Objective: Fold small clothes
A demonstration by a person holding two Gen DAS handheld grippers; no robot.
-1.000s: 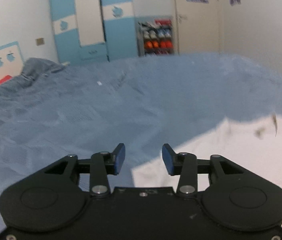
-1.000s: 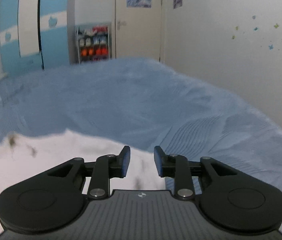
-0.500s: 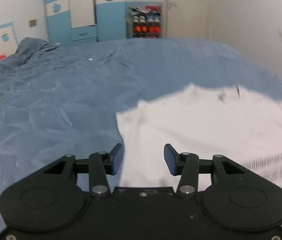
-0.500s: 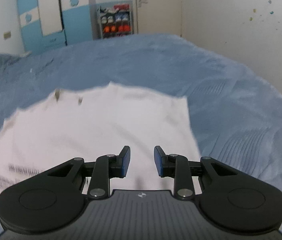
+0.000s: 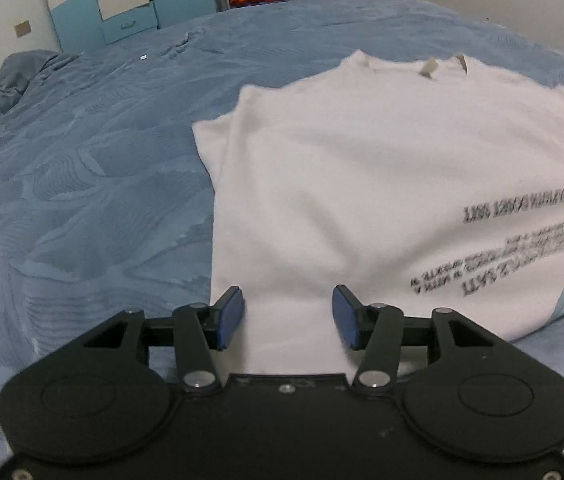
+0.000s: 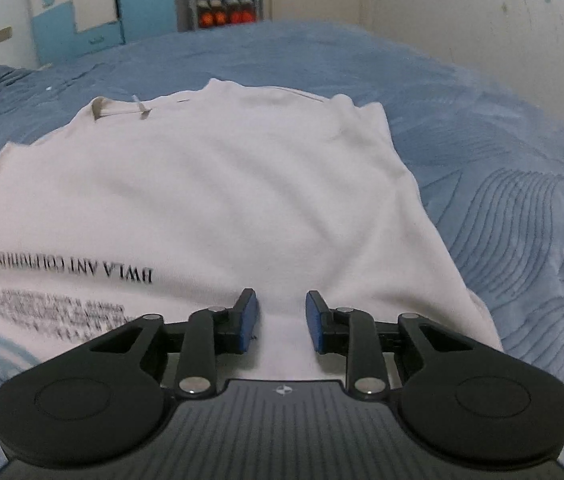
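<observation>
Over white shirt [image 5: 341, 184] (print blurred, hem hidden), left gripper [image 5: 286, 316] and right gripper [image 6: 280, 318] fingers released.

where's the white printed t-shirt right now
The white printed t-shirt lies spread on the blue bedspread, just ahead of both open grippers, collar toward the far wardrobe.

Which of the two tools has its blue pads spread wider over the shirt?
The left tool: its pads stand clearly farther apart than the right tool's. Both are open above the near hem of the white printed T-shirt.
</observation>
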